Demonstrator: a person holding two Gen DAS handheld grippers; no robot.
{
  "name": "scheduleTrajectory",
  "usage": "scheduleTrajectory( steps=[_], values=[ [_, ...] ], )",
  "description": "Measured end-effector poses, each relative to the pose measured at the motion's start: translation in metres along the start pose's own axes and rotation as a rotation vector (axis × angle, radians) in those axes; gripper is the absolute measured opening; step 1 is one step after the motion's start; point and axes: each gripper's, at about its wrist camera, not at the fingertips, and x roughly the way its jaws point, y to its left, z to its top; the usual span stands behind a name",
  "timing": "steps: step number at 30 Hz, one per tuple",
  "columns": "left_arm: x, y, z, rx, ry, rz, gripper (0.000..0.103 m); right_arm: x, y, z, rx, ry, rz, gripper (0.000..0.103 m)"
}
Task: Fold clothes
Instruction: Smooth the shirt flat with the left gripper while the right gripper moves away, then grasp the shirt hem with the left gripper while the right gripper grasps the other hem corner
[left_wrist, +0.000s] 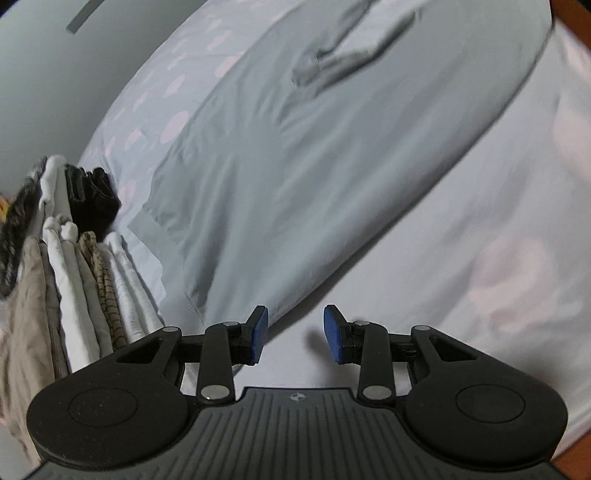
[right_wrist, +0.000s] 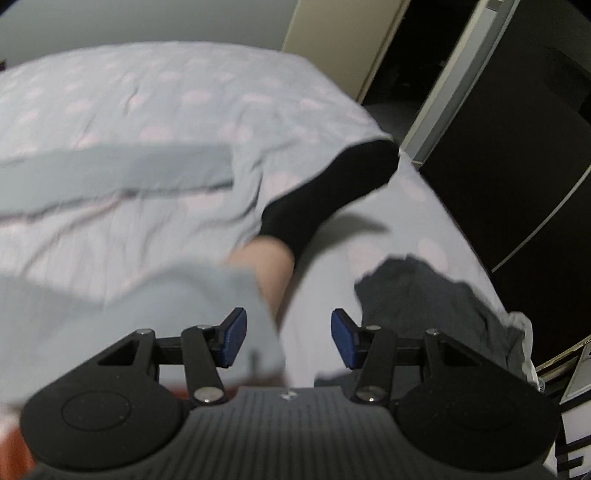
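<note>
The landmark was the bed sheet (left_wrist: 461, 206), pale with faint pink spots, which covered the bed in both views. On it lay the grey-blue garment (left_wrist: 295, 158), spread flat. Its long axis ran diagonally, from the lower left near the left gripper (left_wrist: 295, 334) up toward the far upper right of the sheet, where darker folds gathered. The left gripper hovered at the near end of the garment, its jaws wide apart and holding nothing; one blue pad (left_wrist: 258, 332) was just beside the garment's edge. To the right of the garment the sheet was bare and gave open room. At the left edge of the sheet stood a stack of folded clothes (left_wrist: 85, 280), white, beige and black.

In the right wrist view the right gripper (right_wrist: 288, 338) also stood wide open and empty, over a corner of the garment and the sheet. A leg in a black sock (right_wrist: 325, 188) rested on the sheet ahead. A dark grey cloth (right_wrist: 424, 291) lay at the sheet's right edge. No writing could be read; the pictures were blurred.
</note>
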Motion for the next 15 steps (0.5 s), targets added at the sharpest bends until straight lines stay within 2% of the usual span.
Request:
scheduleTrajectory(
  steps=[6, 9, 15],
  values=[
    [0.027, -0.013, -0.021, 0.093, 0.049, 0.152, 0.04, -0.024, 0.006, -0.053, -0.037, 0.001, 0.001, 0.054],
    [0.032, -0.006, -0.031, 0.057, 0.058, 0.18, 0.04, -0.03, 0.012, -0.071, -0.083, 0.004, -0.008, 0.054],
    [0.041, 0.004, -0.033, 0.009, 0.052, 0.199, 0.034, -0.029, 0.016, -0.082, -0.053, 0.027, 0.0, 0.054]
  ],
)
